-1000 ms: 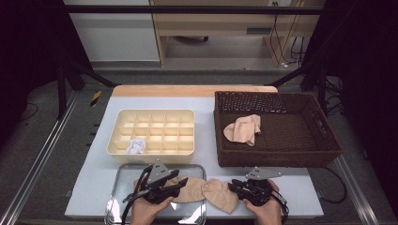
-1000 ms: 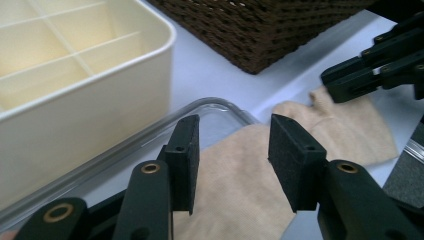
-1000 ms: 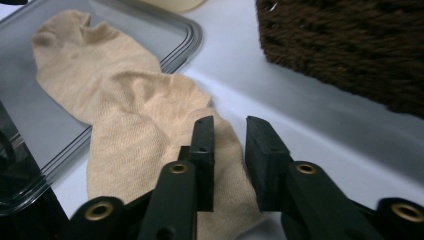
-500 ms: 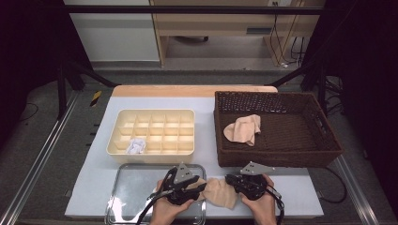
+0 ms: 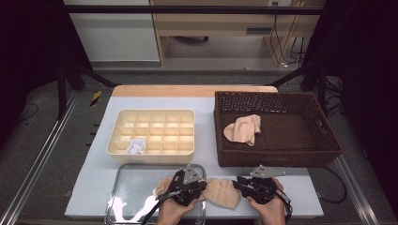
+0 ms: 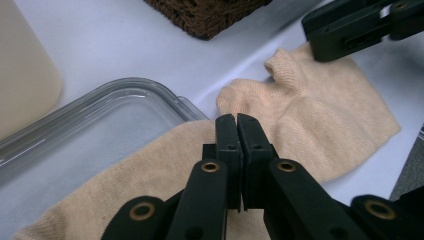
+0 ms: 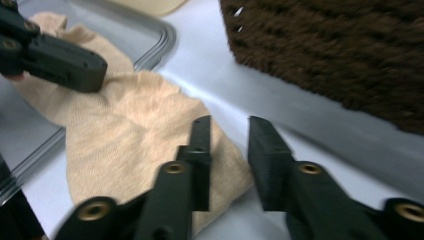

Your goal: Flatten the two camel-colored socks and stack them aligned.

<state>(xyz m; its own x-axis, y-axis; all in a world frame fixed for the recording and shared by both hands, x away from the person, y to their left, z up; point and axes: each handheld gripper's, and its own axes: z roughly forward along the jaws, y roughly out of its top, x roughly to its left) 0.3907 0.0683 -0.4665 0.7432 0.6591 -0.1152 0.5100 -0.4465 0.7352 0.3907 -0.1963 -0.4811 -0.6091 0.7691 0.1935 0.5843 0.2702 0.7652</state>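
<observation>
With one sock already in the wicker basket (image 5: 328, 140), the beige sock (image 5: 220, 191) lay half on the metal tray (image 5: 126, 197), half on the worktop (image 5: 206, 101), the left tongs (image 6: 237, 131) having just closed, seemingly pinching its fabric, while the right tongs (image 7: 229, 145) hovered low, parted over its far edge.

Both grippers, left (image 5: 199, 187) and right (image 5: 238, 183), are black, with brass-coloured pivot pins, grey three-cornered top plates and trailing black cables.
</observation>
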